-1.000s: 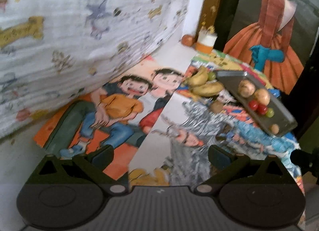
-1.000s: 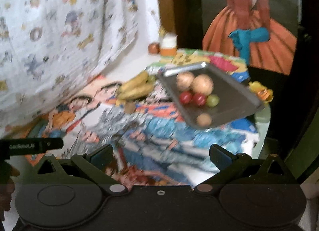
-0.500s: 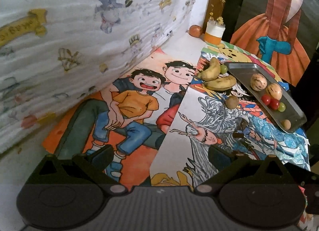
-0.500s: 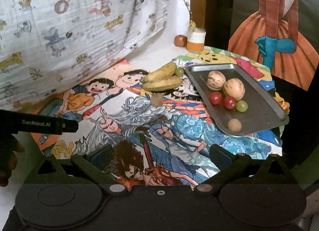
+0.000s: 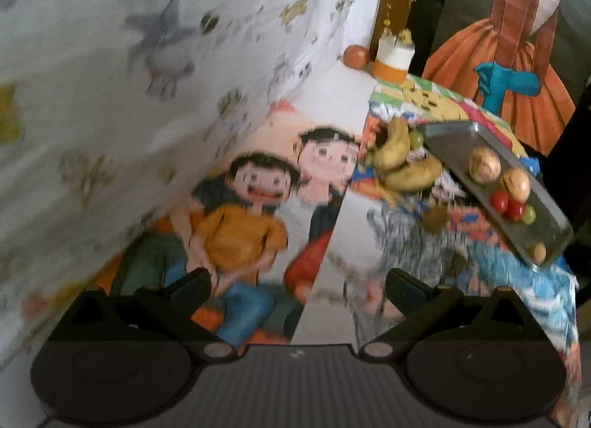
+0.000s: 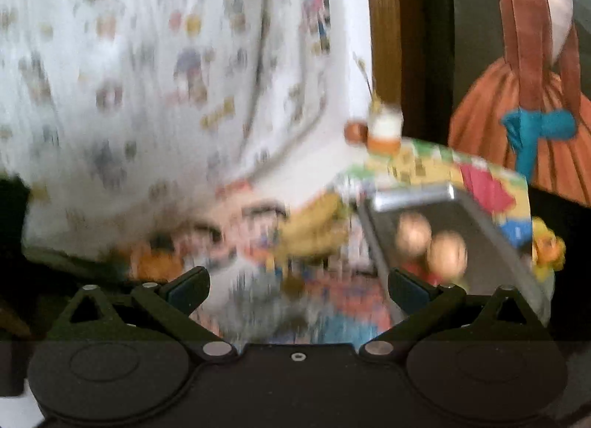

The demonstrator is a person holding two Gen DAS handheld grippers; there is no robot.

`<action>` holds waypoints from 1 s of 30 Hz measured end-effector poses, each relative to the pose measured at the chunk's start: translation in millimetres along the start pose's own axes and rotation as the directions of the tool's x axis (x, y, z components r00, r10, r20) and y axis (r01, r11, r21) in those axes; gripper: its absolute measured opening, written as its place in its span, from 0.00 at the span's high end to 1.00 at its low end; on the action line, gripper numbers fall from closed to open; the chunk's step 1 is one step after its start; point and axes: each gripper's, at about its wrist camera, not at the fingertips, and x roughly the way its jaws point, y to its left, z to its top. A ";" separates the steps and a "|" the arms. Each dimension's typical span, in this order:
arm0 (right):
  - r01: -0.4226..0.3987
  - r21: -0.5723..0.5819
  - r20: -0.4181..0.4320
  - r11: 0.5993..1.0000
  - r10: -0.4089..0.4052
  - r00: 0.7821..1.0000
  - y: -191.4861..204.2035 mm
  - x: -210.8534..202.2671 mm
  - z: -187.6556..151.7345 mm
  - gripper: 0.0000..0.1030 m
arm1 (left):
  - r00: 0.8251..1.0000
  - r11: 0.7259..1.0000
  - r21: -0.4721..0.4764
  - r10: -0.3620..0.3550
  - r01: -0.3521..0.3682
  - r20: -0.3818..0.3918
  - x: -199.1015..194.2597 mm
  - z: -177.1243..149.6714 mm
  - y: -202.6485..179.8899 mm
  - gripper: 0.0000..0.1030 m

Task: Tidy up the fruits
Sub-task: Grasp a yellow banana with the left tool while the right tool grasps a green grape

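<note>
While both tools hang wide and empty, stock stands thus. Left tool [image 5: 297, 282]: well short of the fruit. Right tool [image 6: 297, 282]: nearer. Bananas [image 5: 400, 162]: two, on the desk [image 5: 413, 262] just left of the tray [image 5: 517, 184], ahead and right of the left tool, long axes roughly crosswise. Small brown fruit [image 5: 436, 217]: loose, near the tray's edge. Change since half a second ago: right view has dropped lower and closer, blurred; left view has crept forward.
</note>
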 end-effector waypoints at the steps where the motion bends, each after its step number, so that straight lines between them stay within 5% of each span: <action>1: -0.020 -0.007 0.025 1.000 0.020 0.999 -5.6 -1.2 10.9 0.01 | 1.000 1.000 -0.002 0.000 0.000 0.005 2.0 6.9 -1.5 0.00; 8: -0.076 -0.189 0.134 0.979 0.102 0.986 -35.1 -0.9 63.8 0.01 | 0.998 0.998 0.051 0.024 -0.027 0.066 19.0 54.7 -19.5 0.00; 12: -0.024 -0.333 0.096 0.943 0.059 0.994 -41.2 11.6 84.5 0.01 | 0.998 0.993 0.119 0.009 -0.016 0.062 37.4 74.5 -27.6 0.00; 18: -0.097 -0.485 -0.032 0.869 0.093 0.995 -55.0 53.9 114.6 0.01 | 0.997 0.983 0.182 -0.047 0.035 0.063 67.0 97.4 -37.7 0.00; 22: -0.136 -0.539 -0.118 0.831 0.085 0.989 -67.0 93.8 110.5 0.01 | 0.992 0.974 0.196 -0.121 0.111 0.043 92.8 107.6 -40.7 0.00; 27: -0.085 -0.443 -0.135 0.892 0.028 0.991 -90.2 130.3 84.6 0.01 | 0.971 0.964 0.120 -0.239 0.238 -0.009 135.5 116.5 -38.9 0.00; 30: -0.053 -0.484 -0.117 0.873 -0.005 0.993 -94.5 145.7 72.4 0.01 | 0.958 0.954 0.094 -0.281 0.285 -0.050 159.0 120.3 -42.1 0.00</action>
